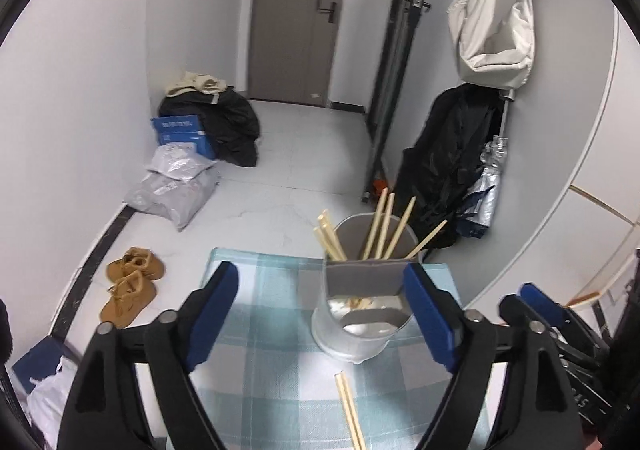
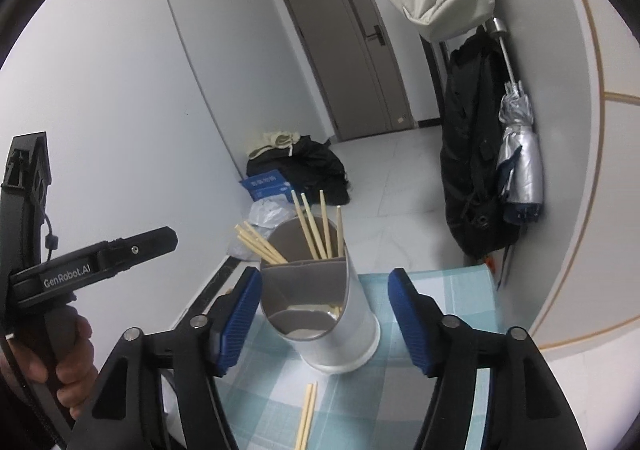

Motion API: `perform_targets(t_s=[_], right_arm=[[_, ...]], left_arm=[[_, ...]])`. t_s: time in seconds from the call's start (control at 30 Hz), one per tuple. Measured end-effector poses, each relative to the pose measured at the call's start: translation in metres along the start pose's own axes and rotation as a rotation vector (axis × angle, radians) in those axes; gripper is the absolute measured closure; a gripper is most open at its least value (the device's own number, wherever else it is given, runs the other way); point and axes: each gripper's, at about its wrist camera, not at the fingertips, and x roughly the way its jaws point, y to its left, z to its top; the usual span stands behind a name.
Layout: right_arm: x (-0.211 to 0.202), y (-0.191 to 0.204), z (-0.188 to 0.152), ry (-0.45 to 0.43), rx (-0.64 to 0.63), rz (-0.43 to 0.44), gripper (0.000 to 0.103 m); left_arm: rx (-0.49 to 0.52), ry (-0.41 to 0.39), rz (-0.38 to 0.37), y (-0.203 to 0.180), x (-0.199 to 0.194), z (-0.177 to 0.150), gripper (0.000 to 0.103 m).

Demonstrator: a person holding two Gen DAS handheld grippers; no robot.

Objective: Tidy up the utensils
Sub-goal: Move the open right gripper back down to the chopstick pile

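While brown slippers [image 1: 130, 284] lie on the floor at far left, the left gripper [image 1: 320, 322] hangs with jaws spread, empty, over the checked cloth [image 1: 264, 370]. A metal holder [image 1: 360, 314] of chopsticks [image 1: 384, 226] stands ahead; a loose pair [image 1: 350, 410] lies before it. The right gripper [image 2: 324, 322] gapes around the holder, not touching.

The right hand-held gripper [image 2: 324, 320] stood with its blue fingers [image 2: 236, 320] apart on either side of a divided holder [image 2: 332, 314] of chopsticks [image 2: 316, 228], while two loose chopsticks [image 2: 306, 416] lay on the checked worktop [image 2: 452, 290].
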Motion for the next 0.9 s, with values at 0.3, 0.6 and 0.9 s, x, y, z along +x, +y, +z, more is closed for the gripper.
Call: perform_targets(t_s=[0.3,0.6,0.9], right_arm=[[-0.012,0.006,-0.024,0.001,-0.034,-0.052,0.02],[-0.006,0.003,-0.061,0.057,-0.026,-0.085,0.019],[0.013,-0.016,-0.093,0.159,0.005,-0.129,0.019]], left_arm=[[-0.012,-0.059,0.038,0.007,-0.011,-0.03,0.012],[-0.008,-0.05,0.058,0.01,-0.003,-0.071,0.007],[0.015,0.034,0.065,0.012,0.031,-0.096,0.007]])
